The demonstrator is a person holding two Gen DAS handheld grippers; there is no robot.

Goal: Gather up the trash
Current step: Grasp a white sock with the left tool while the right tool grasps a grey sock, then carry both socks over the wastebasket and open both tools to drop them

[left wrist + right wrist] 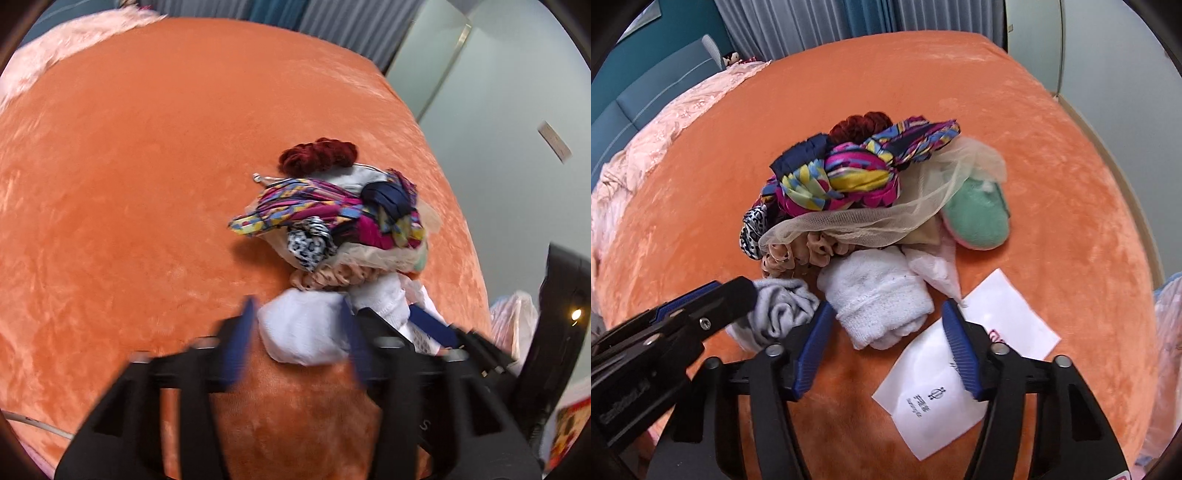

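Note:
A pale grey sock (303, 332) lies on the orange bedspread (129, 184) between the blurred blue pads of my left gripper (298, 306). Orange cloth shows beside the left pad, so the jaws stand open around it. From the right wrist view, one left finger (735, 295) rests at the same grey sock (783, 310). My right gripper (886, 306) is open with a rolled white sock (879, 299) between its tips and a gap at the right pad. Two white paper slips (931, 387) (1015, 317) and a crumpled white wrapper (934, 269) lie just right of it.
Behind the socks is a heap of colourful scarves (849, 177), scrunchies, beige netting and a green slipper (979, 221). A pink quilt (665, 140) covers the bed's left side. A thin plastic bag (1167, 314) hangs past the right edge.

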